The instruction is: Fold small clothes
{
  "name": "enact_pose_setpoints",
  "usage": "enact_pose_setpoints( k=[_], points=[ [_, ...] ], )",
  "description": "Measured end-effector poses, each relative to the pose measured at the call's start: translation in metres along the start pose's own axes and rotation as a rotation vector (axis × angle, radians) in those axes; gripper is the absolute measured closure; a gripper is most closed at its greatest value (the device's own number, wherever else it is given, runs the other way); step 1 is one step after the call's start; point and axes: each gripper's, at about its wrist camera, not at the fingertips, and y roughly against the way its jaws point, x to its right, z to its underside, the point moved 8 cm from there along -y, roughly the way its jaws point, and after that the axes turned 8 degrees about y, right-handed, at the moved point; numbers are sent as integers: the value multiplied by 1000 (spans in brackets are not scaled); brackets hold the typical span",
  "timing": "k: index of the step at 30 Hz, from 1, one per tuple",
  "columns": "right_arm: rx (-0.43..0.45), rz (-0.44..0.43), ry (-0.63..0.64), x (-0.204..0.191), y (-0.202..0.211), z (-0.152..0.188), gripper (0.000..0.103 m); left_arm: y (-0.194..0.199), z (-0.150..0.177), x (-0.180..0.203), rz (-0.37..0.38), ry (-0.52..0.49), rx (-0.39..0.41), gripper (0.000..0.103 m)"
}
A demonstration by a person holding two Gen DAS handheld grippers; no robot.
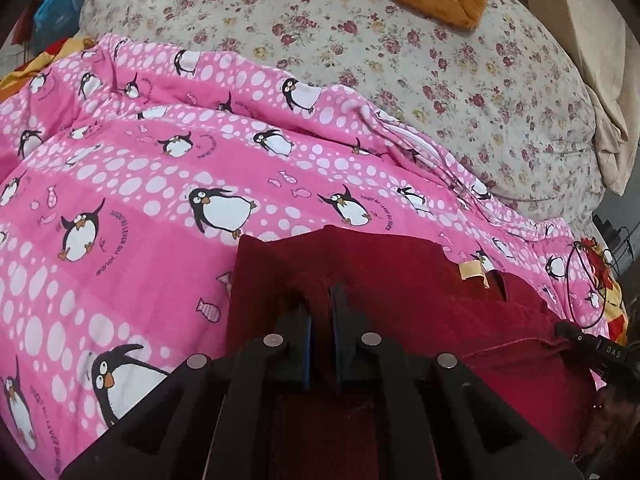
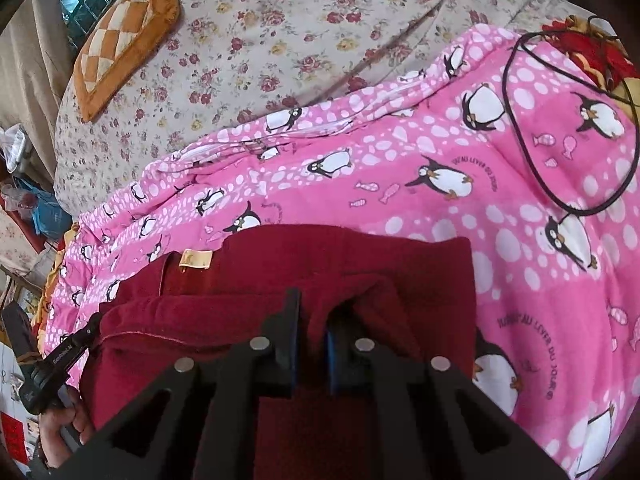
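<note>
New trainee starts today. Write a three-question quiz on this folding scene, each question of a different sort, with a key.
1. True or false: the left gripper is closed on the dark red garment.
2. What does the garment lie on? A) pink penguin blanket B) bare wooden table C) metal tray
3. Fill in: a small ____ label is sewn to the garment.

Key: 1 true; 2 A; 3 yellow. The right gripper also pinches the red cloth.

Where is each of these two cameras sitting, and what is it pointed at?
Left wrist: rides the left hand-held gripper, looking along its fingers at the dark red garment on the penguin blanket.
Right wrist: rides the right hand-held gripper, same outlook; the left hand shows.
Shared: garment, blanket, floral quilt, black cable.
</note>
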Motion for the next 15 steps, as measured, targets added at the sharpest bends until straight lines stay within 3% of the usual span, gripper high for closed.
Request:
enact_pose_setpoints(
  k=[15],
  points=[
    [5, -3, -11, 0, 1, 2, 94, -1, 2, 4, -32, -49, 15, 103]
  ],
)
